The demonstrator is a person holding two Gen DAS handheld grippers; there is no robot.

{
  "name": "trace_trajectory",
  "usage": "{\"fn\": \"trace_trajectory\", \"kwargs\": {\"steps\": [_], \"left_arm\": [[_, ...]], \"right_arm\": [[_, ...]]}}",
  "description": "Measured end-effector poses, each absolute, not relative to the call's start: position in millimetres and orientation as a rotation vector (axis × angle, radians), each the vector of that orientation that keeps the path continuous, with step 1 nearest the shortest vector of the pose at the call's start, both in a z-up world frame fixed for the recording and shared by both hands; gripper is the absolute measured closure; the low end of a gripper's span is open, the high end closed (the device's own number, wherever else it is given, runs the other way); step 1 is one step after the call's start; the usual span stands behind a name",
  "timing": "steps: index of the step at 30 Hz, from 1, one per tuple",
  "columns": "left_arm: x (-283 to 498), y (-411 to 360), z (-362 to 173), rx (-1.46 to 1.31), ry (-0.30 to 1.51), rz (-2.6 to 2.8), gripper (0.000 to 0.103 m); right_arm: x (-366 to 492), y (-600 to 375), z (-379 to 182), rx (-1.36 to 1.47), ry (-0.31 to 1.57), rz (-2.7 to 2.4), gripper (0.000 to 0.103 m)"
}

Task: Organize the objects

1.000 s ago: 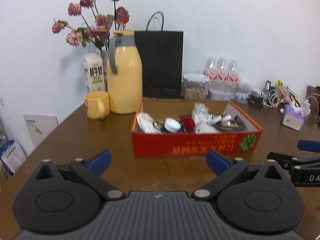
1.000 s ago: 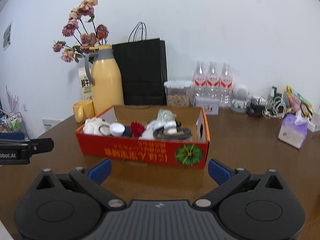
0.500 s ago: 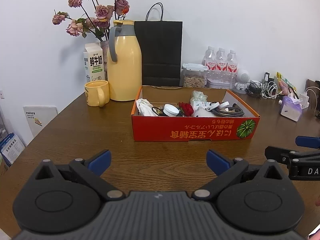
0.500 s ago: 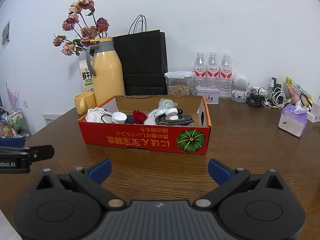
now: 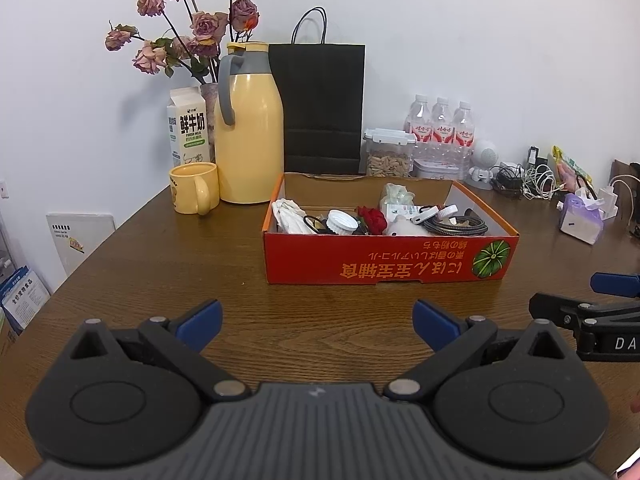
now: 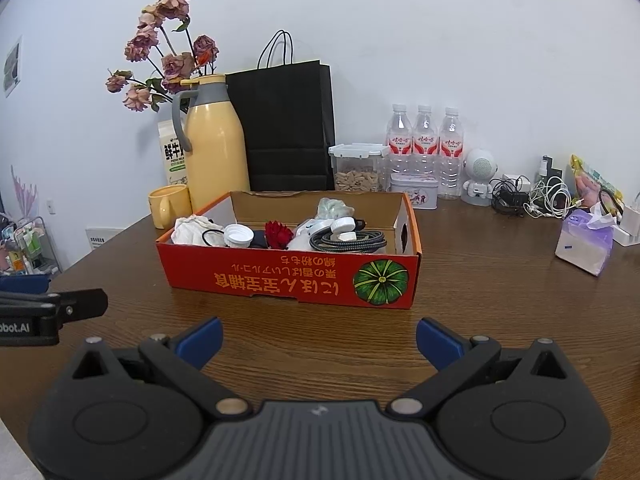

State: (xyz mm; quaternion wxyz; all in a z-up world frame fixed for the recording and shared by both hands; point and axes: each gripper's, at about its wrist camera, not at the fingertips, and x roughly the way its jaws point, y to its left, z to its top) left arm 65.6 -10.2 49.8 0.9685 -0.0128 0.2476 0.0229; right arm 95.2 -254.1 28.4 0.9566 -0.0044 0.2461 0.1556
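A red cardboard box (image 5: 384, 264) (image 6: 288, 280) stands on the brown wooden table (image 5: 160, 280). It holds a white cloth (image 5: 288, 216), a white cap (image 5: 342, 222), a red flower (image 5: 372, 218), a coiled dark cable (image 5: 456, 226) and several other small items. My left gripper (image 5: 318, 322) is open and empty, above the table in front of the box. My right gripper (image 6: 320, 336) is open and empty, also in front of the box. Each gripper shows at the edge of the other's view.
Behind the box stand a yellow jug (image 5: 248, 128), a yellow mug (image 5: 194, 192), a milk carton (image 5: 188, 128), dried flowers, a black paper bag (image 5: 320, 108), a nut container (image 5: 388, 152) and three water bottles (image 5: 440, 128). Cables and a tissue pack (image 5: 580, 220) lie at right.
Both grippers have drawn back and risen a little from the box, so it looks smaller and farther. Both stay open.
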Motion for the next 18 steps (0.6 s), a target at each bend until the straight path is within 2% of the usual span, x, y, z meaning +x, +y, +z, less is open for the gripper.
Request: {"fn": "trace_trajectory", "kwargs": {"steps": [18], "left_arm": [[66.6, -9.5, 48.4, -0.028, 0.501, 0.046, 0.000]], "right_arm": [[96.5, -253.5, 27.1, -0.009, 0.501, 0.315, 0.000]]}}
